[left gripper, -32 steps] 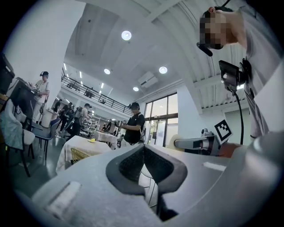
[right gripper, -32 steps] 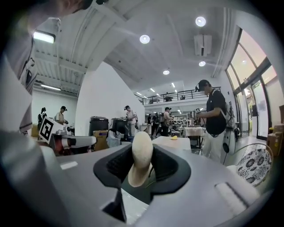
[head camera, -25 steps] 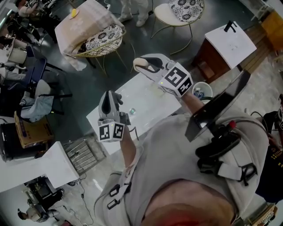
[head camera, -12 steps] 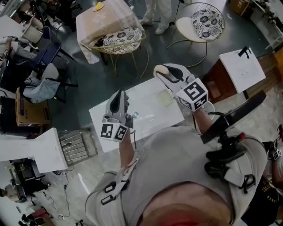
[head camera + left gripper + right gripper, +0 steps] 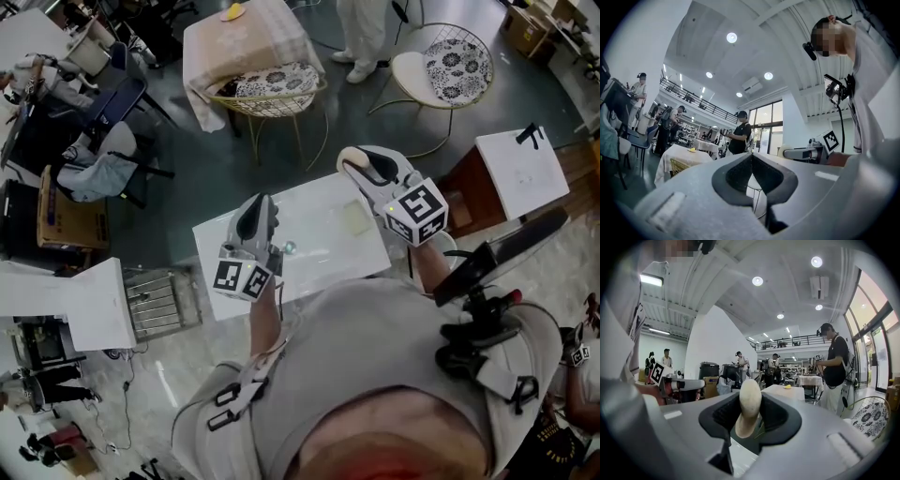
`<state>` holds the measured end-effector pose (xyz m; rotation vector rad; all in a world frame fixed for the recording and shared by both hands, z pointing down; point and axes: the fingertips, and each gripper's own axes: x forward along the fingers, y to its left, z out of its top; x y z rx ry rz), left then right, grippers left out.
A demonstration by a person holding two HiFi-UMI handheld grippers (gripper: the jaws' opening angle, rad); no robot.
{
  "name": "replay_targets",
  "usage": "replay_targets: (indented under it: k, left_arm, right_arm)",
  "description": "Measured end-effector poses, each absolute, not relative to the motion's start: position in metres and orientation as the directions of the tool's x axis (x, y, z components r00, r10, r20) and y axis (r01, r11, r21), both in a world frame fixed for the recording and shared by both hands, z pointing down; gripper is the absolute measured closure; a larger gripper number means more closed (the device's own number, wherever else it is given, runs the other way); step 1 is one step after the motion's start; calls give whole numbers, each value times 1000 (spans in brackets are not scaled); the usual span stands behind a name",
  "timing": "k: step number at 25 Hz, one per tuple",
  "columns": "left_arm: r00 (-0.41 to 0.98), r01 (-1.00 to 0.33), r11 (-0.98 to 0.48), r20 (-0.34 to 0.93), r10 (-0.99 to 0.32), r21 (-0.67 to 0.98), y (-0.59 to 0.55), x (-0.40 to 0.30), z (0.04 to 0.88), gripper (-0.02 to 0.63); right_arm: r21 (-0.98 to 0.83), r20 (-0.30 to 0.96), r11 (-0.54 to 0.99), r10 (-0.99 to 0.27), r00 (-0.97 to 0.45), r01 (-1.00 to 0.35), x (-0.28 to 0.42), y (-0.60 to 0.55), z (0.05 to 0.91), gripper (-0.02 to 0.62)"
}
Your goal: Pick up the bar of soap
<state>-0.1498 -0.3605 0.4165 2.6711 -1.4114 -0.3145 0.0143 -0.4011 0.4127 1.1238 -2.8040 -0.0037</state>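
One bar of soap [image 5: 749, 405] sits clamped between the right gripper's [image 5: 362, 167] jaws at centre frame, long axis upright, over the white table [image 5: 314, 251]. The left gripper [image 5: 255, 217], lower left, has its jaws together and empty.

Ahead of you stands one white rectangular table [image 5: 319, 239] on a dark grey floor [image 5: 197, 187]; in the head view it sits askew, its long edges rising from lower left to upper right. Two things lie directly on your table top: a small glinting rounded object [image 5: 289, 247] left of the middle, too small to identify, and a pale, flat square piece [image 5: 356, 218] toward the right end, well apart from it. The top itself looks glossy, with faint reflections.
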Motion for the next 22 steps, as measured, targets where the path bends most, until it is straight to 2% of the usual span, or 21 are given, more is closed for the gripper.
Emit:
replay_targets:
  k: [22]
  left_arm:
    - [550, -791, -570, -151, -822, 223, -365, -142, 414, 612]
  right_arm:
    - [37, 120, 753, -656, -745, -657, 5, -401, 421, 471]
